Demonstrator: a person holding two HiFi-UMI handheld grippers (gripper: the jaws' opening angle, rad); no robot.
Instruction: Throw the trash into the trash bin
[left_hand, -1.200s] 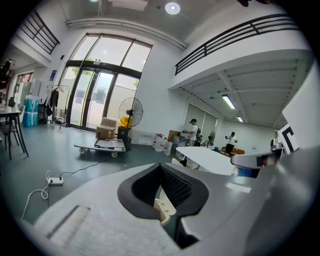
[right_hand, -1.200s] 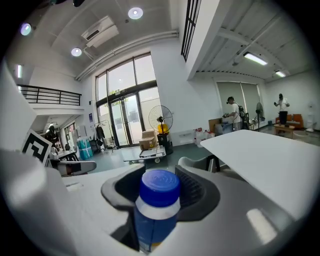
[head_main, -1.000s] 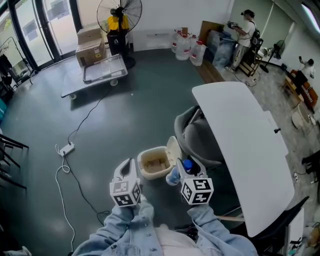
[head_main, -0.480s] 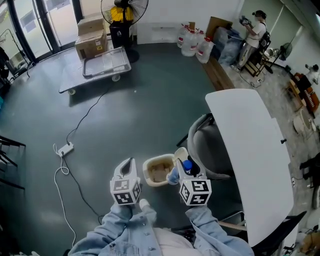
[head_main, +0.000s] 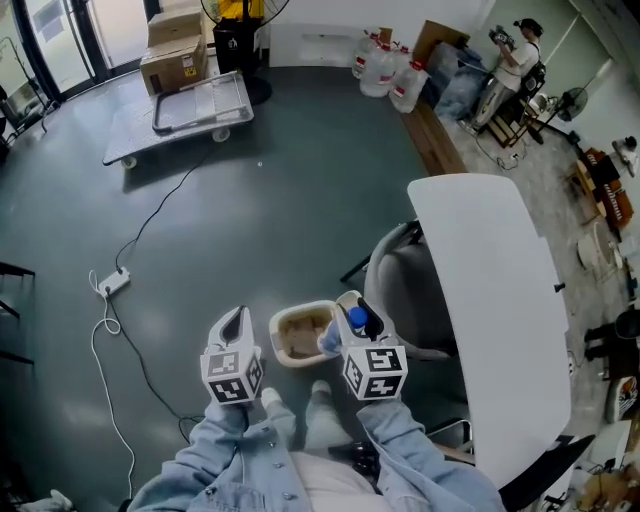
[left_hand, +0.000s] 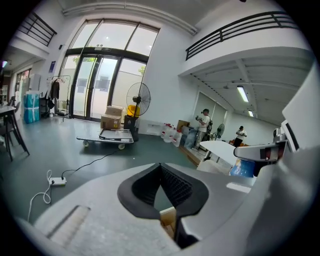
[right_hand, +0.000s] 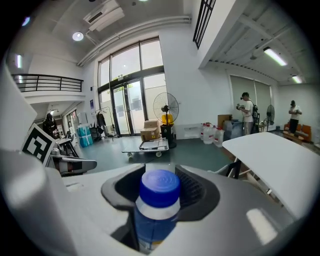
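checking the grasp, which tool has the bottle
The right tool, shut on the blue-capped bottle; the left tool is shut on nothing.

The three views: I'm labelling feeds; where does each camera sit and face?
Head view: on the person's head, steeply down at trash bin; sleeves, left gripper, right gripper show.
Left gripper view: on that gripper, along its shut jaws, toward the cart.
Right gripper view: on its gripper, along jaws shut on the bottle.
All three share the cart.
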